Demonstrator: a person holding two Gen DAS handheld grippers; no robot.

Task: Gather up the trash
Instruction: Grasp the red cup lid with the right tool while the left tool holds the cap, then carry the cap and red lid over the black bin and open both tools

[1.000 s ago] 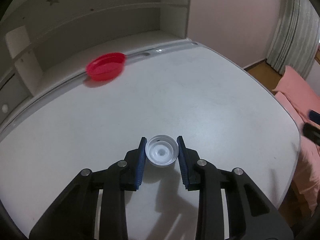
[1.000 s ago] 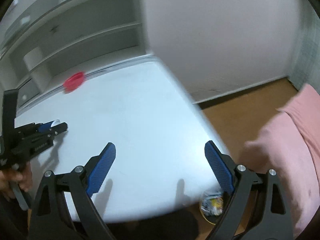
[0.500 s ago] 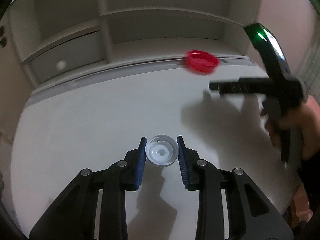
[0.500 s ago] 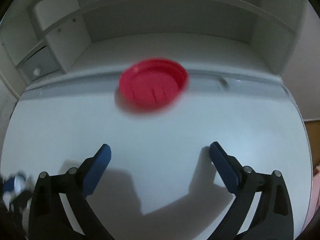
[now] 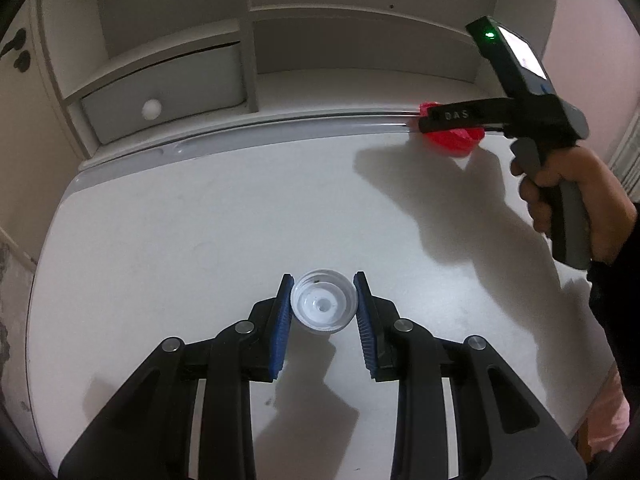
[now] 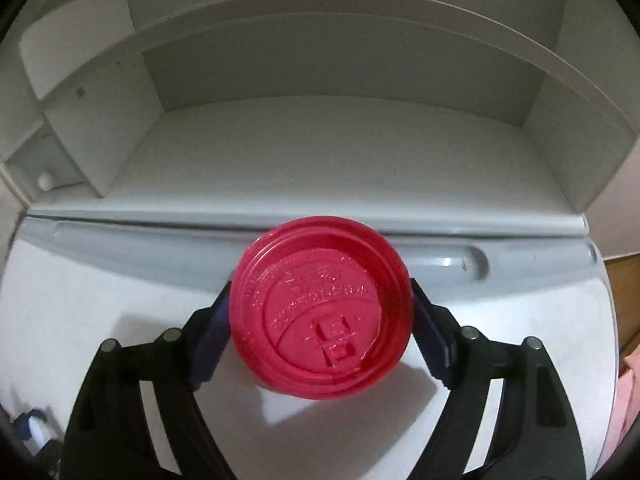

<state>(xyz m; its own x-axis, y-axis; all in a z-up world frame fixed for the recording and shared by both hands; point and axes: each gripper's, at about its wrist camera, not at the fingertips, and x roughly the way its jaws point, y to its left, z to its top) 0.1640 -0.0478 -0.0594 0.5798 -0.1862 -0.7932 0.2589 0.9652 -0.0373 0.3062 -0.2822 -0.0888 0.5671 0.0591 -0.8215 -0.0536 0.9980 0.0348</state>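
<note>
We see a white shelf [image 6: 340,140] behind the bench [image 5: 200,240]. Our right gripper [image 6: 320,320] has its jaws clamped on the embossed red lid [image 6: 322,314] at the bench's back edge; our left gripper [image 5: 322,304] pinches 1 white cap [image 5: 323,306].

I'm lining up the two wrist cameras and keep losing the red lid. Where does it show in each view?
Left wrist view: the red lid is far right, upper part, at the desk's back edge, partly behind the right gripper.
Right wrist view: the red lid fills the centre, between the right gripper's blue pads.
Shared landmark: the grey groove along the back of the desk, below the shelves.
</note>
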